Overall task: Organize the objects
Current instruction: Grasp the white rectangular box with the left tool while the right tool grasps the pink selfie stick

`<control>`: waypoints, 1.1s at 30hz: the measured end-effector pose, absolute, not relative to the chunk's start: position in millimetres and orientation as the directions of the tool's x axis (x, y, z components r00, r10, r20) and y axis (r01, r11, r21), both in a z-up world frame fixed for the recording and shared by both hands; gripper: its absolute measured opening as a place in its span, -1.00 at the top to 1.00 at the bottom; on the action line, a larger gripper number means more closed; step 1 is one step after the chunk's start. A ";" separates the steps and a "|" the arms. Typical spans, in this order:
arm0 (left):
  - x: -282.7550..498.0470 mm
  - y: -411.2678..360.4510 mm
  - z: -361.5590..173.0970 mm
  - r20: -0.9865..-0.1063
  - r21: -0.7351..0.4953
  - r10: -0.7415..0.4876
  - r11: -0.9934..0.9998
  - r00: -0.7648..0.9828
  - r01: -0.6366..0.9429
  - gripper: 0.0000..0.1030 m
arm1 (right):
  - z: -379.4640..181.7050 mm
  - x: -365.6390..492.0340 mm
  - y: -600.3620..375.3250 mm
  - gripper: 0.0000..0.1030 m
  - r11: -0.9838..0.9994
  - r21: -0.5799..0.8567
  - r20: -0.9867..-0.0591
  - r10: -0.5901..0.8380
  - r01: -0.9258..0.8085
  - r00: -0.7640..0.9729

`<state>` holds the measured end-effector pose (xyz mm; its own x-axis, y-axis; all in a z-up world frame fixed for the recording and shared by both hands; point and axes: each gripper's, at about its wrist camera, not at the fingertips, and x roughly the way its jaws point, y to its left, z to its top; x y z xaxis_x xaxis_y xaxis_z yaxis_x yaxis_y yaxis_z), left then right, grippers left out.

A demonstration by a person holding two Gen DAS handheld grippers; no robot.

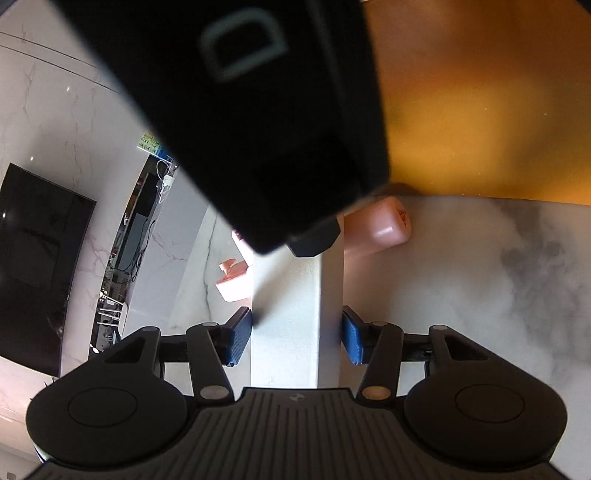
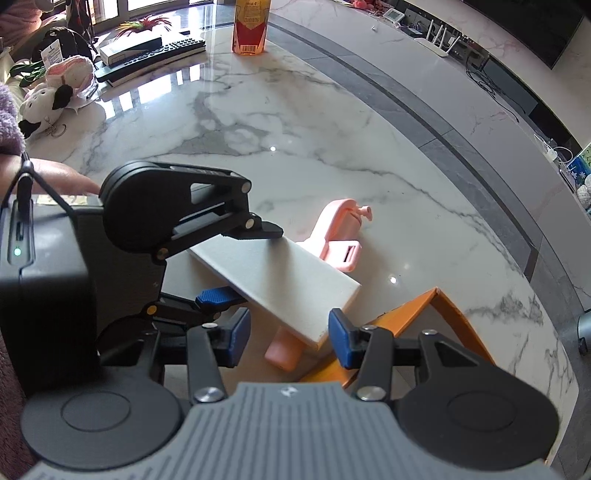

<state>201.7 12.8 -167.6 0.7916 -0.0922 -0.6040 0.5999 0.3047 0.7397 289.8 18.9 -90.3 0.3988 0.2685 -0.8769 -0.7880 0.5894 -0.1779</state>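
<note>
White box [image 2: 280, 284] gripped between left gripper [image 1: 295, 334] jaws; right gripper [image 2: 286, 334] jaws open, empty.

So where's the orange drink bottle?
In the right wrist view, the orange bottle stands at the top, on the marble table's far side, right of the black remote.

Flat box [image 2: 280, 284] atop bottle [image 2: 282, 352], beside open carton [image 2: 436, 314].

A home living room: marble table [image 2: 295, 122], television [image 1: 33, 266], plush toy [image 2: 48, 99], remote [image 2: 173, 48].
</note>
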 end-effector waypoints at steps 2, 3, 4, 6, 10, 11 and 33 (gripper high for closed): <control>200.6 13.8 -165.5 -0.610 0.731 -0.098 0.313 0.786 0.607 -0.12 | -89.0 290.4 17.9 0.05 0.590 -0.173 -0.878 0.271 -0.788 0.395; 199.9 15.1 -163.4 -0.616 0.723 -0.103 0.320 0.781 0.612 -0.09 | -87.9 290.4 17.8 0.05 0.589 -0.173 -0.877 0.272 -0.789 0.395; 198.8 16.2 -160.2 -0.621 0.715 -0.109 0.327 0.776 0.618 0.00 | -86.5 290.2 17.6 0.05 0.586 -0.175 -0.877 0.273 -0.791 0.396; 196.9 20.3 -152.6 -0.630 0.694 -0.120 0.358 0.767 0.625 0.16 | -81.8 290.4 16.4 0.06 0.585 -0.180 -0.872 0.277 -0.791 0.403; 197.7 34.8 -133.8 -0.682 0.595 -0.150 0.455 0.716 0.662 0.29 | -71.1 298.6 12.7 0.06 0.608 -0.147 -0.867 0.301 -0.780 0.398; 197.6 39.0 -129.5 -0.696 0.571 -0.154 0.474 0.701 0.670 0.30 | -69.3 302.6 12.5 0.06 0.618 -0.139 -0.866 0.302 -0.774 0.397; 273.7 130.9 -105.8 -0.898 0.090 -0.171 0.830 0.405 0.550 0.37 | -122.2 412.9 43.9 0.37 0.852 0.082 -0.953 0.218 -0.517 0.209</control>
<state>273.7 130.9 -105.8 0.4053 -0.1715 -0.8980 0.5505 0.8300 0.0900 412.9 43.9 -122.2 0.2085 0.2179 -0.9534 -0.5173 0.8519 0.0815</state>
